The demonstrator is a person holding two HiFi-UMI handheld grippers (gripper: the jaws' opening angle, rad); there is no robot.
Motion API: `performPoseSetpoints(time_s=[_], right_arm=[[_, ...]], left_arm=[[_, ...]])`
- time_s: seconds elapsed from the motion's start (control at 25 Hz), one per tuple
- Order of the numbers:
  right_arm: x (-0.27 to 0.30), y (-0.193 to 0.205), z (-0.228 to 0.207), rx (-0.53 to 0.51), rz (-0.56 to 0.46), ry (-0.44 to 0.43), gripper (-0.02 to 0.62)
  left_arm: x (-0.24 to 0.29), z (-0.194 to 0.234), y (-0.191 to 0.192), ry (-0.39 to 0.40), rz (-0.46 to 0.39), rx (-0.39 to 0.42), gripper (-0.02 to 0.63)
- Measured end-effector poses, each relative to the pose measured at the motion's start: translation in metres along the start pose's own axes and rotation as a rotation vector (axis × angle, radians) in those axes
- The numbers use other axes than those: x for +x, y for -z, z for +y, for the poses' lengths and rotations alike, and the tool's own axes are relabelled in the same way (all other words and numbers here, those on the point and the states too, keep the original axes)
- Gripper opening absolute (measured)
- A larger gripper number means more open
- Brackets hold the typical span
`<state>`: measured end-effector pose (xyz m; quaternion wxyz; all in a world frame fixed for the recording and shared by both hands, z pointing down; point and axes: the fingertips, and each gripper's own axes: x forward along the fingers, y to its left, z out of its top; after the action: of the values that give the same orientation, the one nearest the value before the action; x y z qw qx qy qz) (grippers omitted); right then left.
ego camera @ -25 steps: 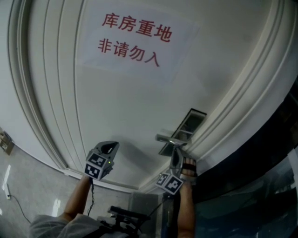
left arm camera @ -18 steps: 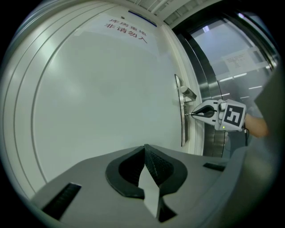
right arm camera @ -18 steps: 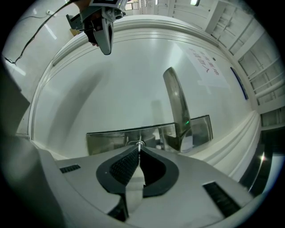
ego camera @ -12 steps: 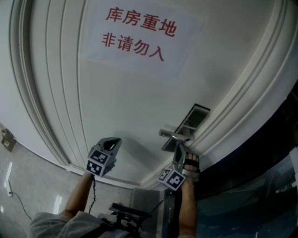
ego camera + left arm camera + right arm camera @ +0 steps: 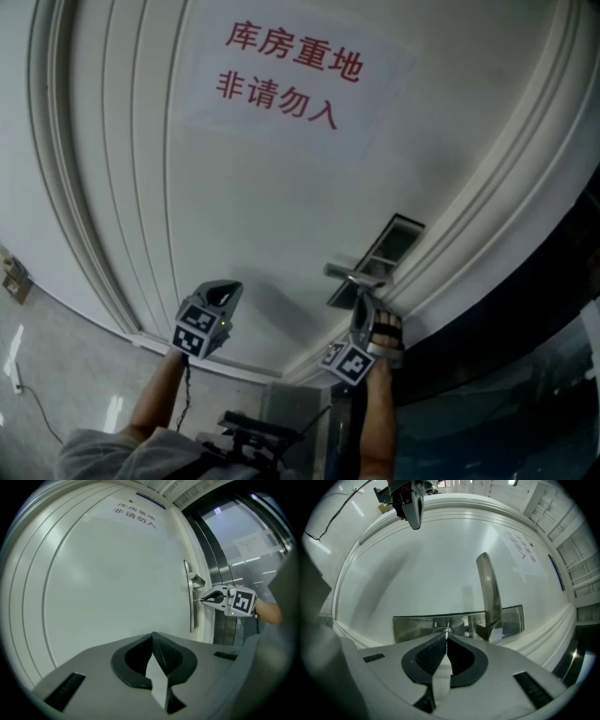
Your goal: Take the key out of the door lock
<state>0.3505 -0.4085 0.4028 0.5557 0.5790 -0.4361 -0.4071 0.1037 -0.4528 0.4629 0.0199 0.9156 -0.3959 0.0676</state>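
Note:
A metal lock plate (image 5: 386,246) with a lever handle (image 5: 351,274) sits at the white door's right edge. My right gripper (image 5: 362,305) is just below the handle, its tips up against the plate. In the right gripper view the jaws are shut on the thin key (image 5: 447,631), which stands in the round keyhole (image 5: 440,631) left of the handle (image 5: 489,592). The left gripper view shows the right gripper (image 5: 203,600) from the side, with the key reaching into the plate (image 5: 191,616). My left gripper (image 5: 223,292) hangs apart in front of the door panel, shut and holding nothing.
A paper sign (image 5: 291,75) with red characters is stuck on the door above. Raised mouldings (image 5: 103,187) frame the panel. A dark glass and metal frame (image 5: 525,309) adjoins the door at the right. A grey wall with a cable (image 5: 14,366) lies left.
The head view has shifted slightly, so the sign and lock sit a little further right. The right gripper stays at the lock, and the left gripper has barely moved.

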Motion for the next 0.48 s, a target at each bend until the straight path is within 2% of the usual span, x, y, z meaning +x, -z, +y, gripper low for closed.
performPoseSetpoints(time_s=[0.16,0.36,0.48], right_arm=[[-0.0019,-0.0048,0.0000,0.013,-0.013,-0.016,0.020],[-0.0066,-0.0008,-0.0012,-0.022,0.002,-0.011,0.020],[-0.0077,-0.0047,-0.0016,0.019,-0.012,-0.017,0.020]], left_arm=[[-0.0006,0.0000,-0.0008,0.004,-0.003,0.002,0.005],[0.0006,-0.0005,-0.0010,0.014,-0.006,0.000,0.005],[0.0014,-0.0025,-0.0026,0.022,-0.011,0.001,0.005]])
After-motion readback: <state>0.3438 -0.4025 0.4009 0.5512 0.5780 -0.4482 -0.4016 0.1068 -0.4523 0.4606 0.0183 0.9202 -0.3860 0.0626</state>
